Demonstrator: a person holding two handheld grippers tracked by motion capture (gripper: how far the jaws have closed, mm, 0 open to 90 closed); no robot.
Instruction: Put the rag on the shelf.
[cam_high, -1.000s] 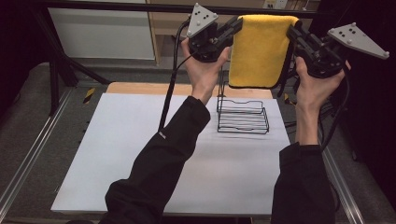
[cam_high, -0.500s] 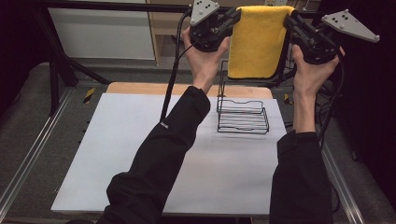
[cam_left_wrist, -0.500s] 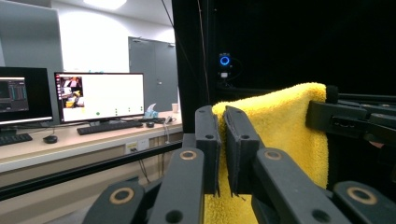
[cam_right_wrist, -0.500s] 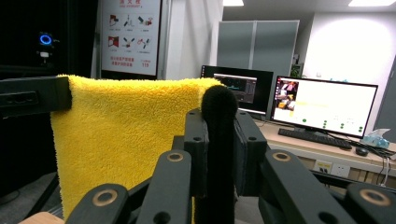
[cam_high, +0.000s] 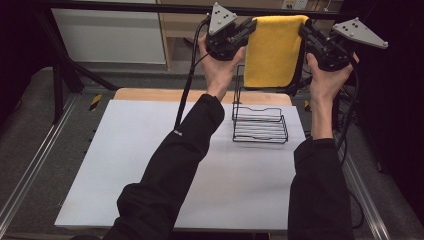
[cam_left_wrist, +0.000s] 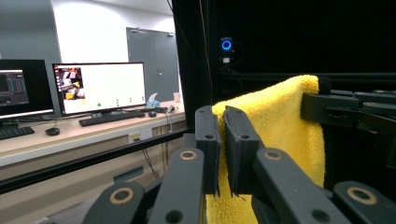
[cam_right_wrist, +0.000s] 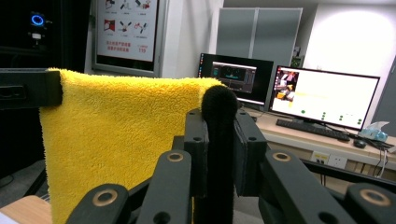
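A folded yellow towel (cam_high: 272, 50) hangs stretched between my two grippers, above and behind a black wire rack (cam_high: 260, 122) that stands on the white table top (cam_high: 150, 165). My left gripper (cam_high: 249, 25) is shut on the towel's top left corner, my right gripper (cam_high: 305, 29) on its top right corner. In the left gripper view the jaws (cam_left_wrist: 223, 116) pinch the towel's (cam_left_wrist: 285, 121) edge, with the right gripper (cam_left_wrist: 329, 106) at the far corner. In the right gripper view the jaws (cam_right_wrist: 219, 114) clamp a dark, edge-on fold of the towel (cam_right_wrist: 121, 135).
The rack sits toward the back right of the table, near a wooden strip (cam_high: 150, 94) along the far edge. Metal rails (cam_high: 30, 170) run along both sides. A desk with monitors (cam_left_wrist: 100, 86) and a keyboard lies beyond the table.
Both hands have carried the stretched towel a little farther from the person, with the grips unchanged. The rack has stayed in place.
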